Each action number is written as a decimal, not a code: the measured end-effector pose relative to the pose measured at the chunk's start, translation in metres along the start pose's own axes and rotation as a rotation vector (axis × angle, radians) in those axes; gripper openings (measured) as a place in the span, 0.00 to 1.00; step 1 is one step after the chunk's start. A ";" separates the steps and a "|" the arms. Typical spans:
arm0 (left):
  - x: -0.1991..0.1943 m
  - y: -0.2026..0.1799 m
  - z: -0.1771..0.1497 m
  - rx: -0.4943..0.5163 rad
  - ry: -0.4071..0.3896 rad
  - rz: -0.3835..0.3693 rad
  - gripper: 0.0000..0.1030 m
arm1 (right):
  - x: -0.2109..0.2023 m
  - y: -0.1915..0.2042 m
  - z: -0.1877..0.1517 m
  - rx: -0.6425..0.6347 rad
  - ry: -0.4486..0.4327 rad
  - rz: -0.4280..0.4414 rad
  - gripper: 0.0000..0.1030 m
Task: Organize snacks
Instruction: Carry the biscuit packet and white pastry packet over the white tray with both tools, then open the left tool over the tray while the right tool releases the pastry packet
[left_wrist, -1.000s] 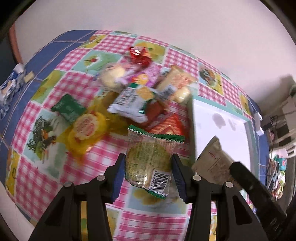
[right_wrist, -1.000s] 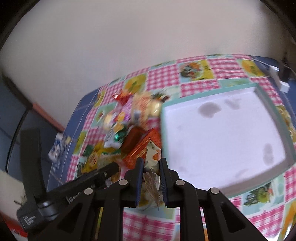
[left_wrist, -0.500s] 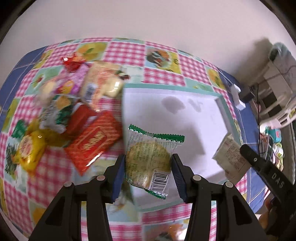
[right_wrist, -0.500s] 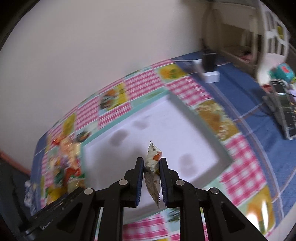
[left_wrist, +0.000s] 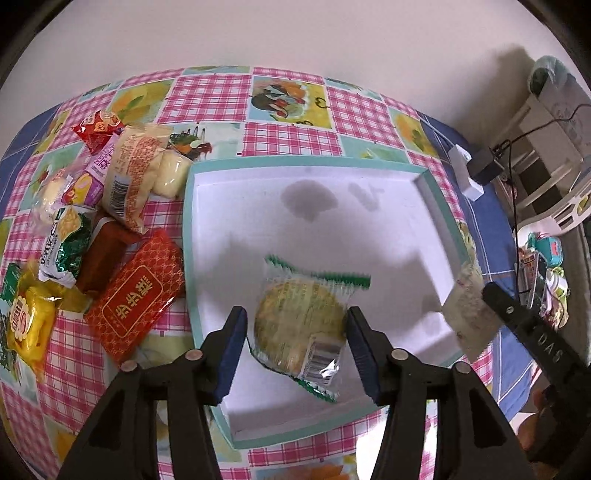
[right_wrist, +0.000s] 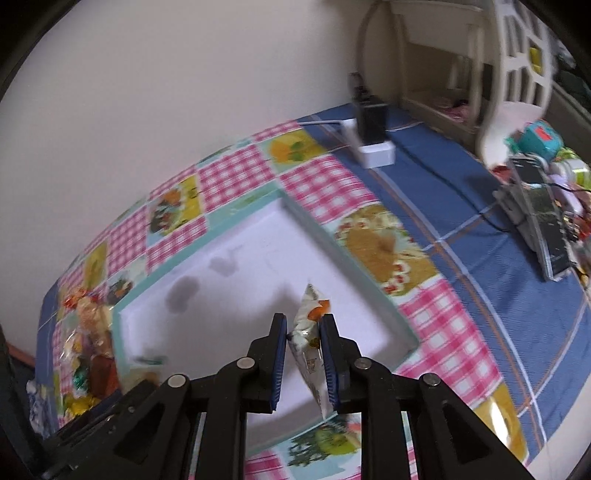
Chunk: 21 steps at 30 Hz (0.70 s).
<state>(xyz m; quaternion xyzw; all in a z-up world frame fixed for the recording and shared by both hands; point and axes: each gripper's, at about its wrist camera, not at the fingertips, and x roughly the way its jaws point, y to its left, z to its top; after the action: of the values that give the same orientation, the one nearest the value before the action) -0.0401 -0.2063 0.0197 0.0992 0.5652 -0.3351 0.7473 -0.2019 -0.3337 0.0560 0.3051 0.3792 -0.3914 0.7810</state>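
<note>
The cookie pack between the left gripper's pads is motion-blurred, so contact is unclear. The right gripper's sachet print is unreadable. The snack pile is smeared and partly cut off behind the left gripper.

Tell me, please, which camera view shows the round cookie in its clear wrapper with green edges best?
The left wrist view: the round cookie in its clear green-edged wrapper fills the centre, between the left tongs, over the white tray with a teal rim. The right wrist view shows only a blurred bit at its lower left.
</note>
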 end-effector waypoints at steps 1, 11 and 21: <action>-0.003 0.003 0.000 -0.009 -0.003 -0.002 0.59 | 0.001 0.006 -0.002 -0.022 0.011 0.026 0.21; -0.023 0.044 0.004 -0.099 -0.033 0.128 0.78 | 0.006 0.030 -0.012 -0.067 0.048 0.127 0.22; -0.030 0.119 -0.001 -0.260 -0.047 0.293 0.91 | 0.021 0.052 -0.036 -0.123 0.131 0.101 0.75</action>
<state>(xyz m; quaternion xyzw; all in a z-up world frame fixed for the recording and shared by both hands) 0.0279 -0.1039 0.0189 0.0751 0.5656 -0.1491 0.8076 -0.1624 -0.2871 0.0287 0.3002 0.4371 -0.3068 0.7904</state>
